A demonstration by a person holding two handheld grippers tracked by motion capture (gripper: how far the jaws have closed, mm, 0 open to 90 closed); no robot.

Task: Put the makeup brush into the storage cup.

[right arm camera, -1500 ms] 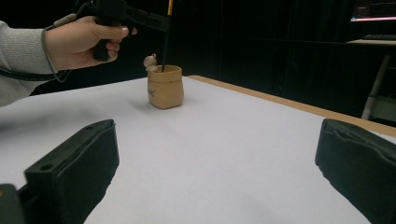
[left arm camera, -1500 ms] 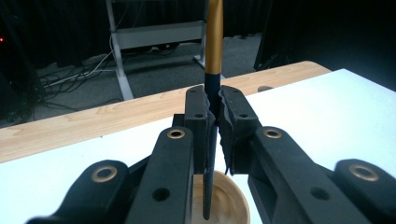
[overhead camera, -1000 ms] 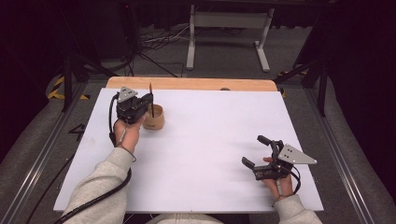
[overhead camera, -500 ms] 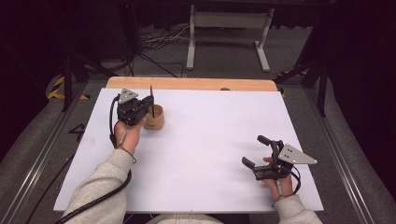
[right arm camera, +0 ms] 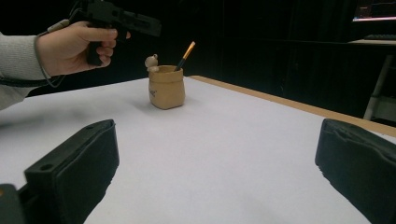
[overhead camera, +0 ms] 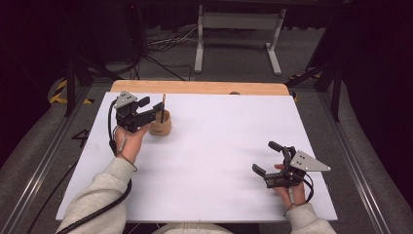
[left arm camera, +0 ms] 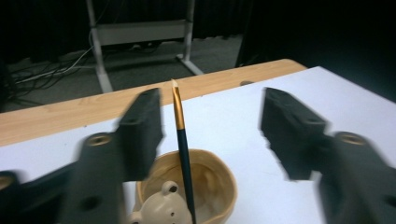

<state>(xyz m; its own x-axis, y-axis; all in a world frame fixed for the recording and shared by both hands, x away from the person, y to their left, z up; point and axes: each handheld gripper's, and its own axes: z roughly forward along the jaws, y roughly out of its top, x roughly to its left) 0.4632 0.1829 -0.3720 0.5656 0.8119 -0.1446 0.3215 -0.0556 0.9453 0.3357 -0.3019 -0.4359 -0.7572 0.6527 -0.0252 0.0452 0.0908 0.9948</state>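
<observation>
Having just opened, left gripper (left arm camera: 212, 135) fingers release the pencil (left arm camera: 183, 144) into the cup (left arm camera: 224, 186).

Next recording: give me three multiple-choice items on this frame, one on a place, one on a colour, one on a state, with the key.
1. Where does the pencil stand?
A. flat on the table
B. in the tan cup
C. in the right gripper

2. What colour is the sheet covering the table?
A. white
B. green
C. red

3. How does the left gripper stand?
A. clamped on the cup
C. lying on the floor
B. open, with the pencil between its jaws untouched

Key: 1 B, the pencil leans inside the cup. 2 A, the high view shows a white sheet. 3 B, its jaws have just been opening, and gaps show beside the pencil.
</observation>
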